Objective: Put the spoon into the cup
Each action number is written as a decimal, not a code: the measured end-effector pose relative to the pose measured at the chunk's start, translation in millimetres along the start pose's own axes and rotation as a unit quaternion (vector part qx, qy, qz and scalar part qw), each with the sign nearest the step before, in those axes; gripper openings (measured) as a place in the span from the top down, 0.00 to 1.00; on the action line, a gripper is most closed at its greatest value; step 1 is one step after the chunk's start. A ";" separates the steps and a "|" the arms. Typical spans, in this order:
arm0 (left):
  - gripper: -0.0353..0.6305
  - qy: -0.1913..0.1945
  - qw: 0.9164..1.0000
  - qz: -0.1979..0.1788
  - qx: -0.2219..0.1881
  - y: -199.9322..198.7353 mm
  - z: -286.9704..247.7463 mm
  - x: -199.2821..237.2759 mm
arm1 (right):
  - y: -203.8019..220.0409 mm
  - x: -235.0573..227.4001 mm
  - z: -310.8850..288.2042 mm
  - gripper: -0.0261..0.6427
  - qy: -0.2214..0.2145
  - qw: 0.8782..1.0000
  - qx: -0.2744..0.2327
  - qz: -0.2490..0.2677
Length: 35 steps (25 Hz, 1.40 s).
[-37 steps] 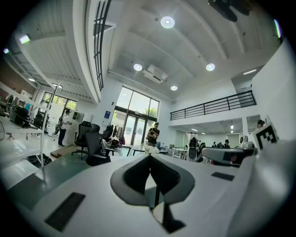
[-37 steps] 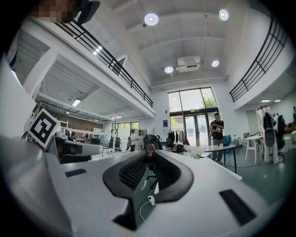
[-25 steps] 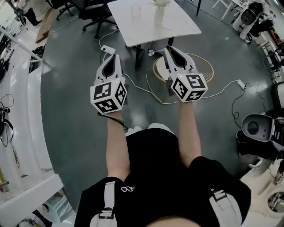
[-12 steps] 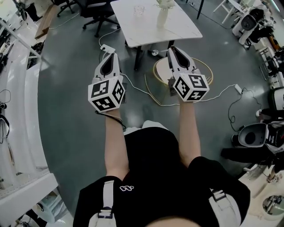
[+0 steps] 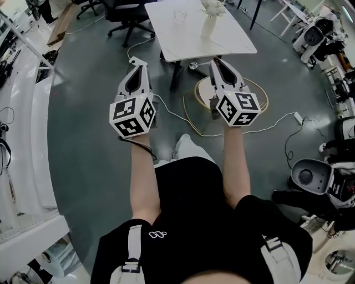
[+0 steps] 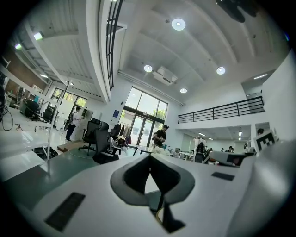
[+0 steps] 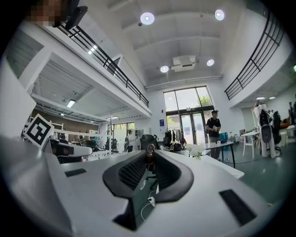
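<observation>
Both grippers are held level in front of me, above the grey floor and short of the white table. A clear glass cup stands on the table's far part, beside a white vase of flowers. My right gripper is shut on a small shiny spoon, whose rounded end sticks up between the fingertips. In the head view the spoon is too small to make out. My left gripper is shut, its tips meeting with nothing between them.
Black office chairs stand behind the table. A white cable and a round ring-shaped base lie on the floor under the grippers. White benches line the left, machines the right. A person stands far off.
The table and floor have slid toward me in the head view as I walk forward. Both grippers keep their pose and their grip.
</observation>
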State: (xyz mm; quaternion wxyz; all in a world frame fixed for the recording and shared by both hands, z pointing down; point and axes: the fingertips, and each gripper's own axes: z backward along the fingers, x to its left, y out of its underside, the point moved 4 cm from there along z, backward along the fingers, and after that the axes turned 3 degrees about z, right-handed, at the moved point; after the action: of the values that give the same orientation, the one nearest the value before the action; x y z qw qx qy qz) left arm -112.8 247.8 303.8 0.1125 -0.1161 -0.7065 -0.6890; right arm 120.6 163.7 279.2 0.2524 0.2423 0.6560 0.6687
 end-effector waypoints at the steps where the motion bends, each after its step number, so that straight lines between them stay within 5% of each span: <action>1: 0.92 0.002 1.000 -0.001 0.001 -0.2 -2.2 0.1 | 0.8 -0.7 -1.6 0.88 0.000 1.000 -0.001 -0.002; 17: 0.92 0.027 0.998 -0.052 -0.006 -37.4 -81.0 6.1 | -11.4 -34.7 -72.8 0.88 0.002 0.999 -0.047 -0.024; 24: 0.92 0.033 0.999 -0.033 0.015 -23.8 -142.6 16.0 | -4.7 -65.7 -119.0 0.88 0.008 0.999 -0.034 -0.002; 35: 0.92 -0.020 0.998 -0.037 0.052 -18.7 -253.4 55.8 | 18.1 -130.6 -236.9 0.88 0.006 0.999 -0.011 -0.042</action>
State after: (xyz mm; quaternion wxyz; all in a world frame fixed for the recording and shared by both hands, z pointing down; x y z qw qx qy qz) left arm -171.9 -5.4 310.2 0.0790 -0.0975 -0.7474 -0.6525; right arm 63.6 -101.0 293.0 0.2788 0.2075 0.6596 0.6664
